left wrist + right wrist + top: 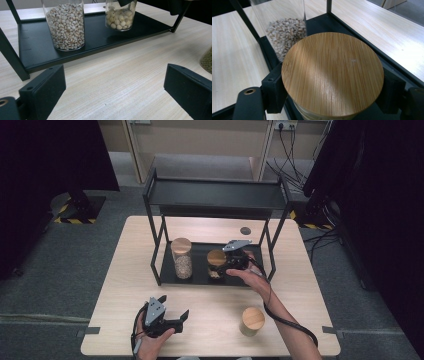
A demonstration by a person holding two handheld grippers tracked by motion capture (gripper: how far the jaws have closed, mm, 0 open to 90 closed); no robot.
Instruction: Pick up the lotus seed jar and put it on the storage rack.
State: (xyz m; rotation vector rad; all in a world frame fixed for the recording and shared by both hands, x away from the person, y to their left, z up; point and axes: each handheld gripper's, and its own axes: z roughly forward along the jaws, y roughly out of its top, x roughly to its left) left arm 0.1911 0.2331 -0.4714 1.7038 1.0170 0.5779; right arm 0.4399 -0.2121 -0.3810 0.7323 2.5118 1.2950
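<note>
A short glass jar (216, 262) with a bamboo lid (332, 75) stands on the lower shelf (200, 272) of a black rack. My right gripper (223, 266) is shut on it, one black finger (273, 90) pressed against each side just under the lid. In the left gripper view the short jar (121, 17) holds pale round seeds and its base rests on the shelf (100, 37). To its left a tall jar (181, 257) of small grains stands on the same shelf. My left gripper (175, 306) lies open near the table's front left, with nothing between its fingers (43, 90).
A third lidded jar (252, 321) stands on the table at the front right; its greenish contents (207, 61) show at the edge of the left gripper view. The rack's upper shelf (215, 195) overhangs the jars. Rack posts (272, 247) flank the lower shelf.
</note>
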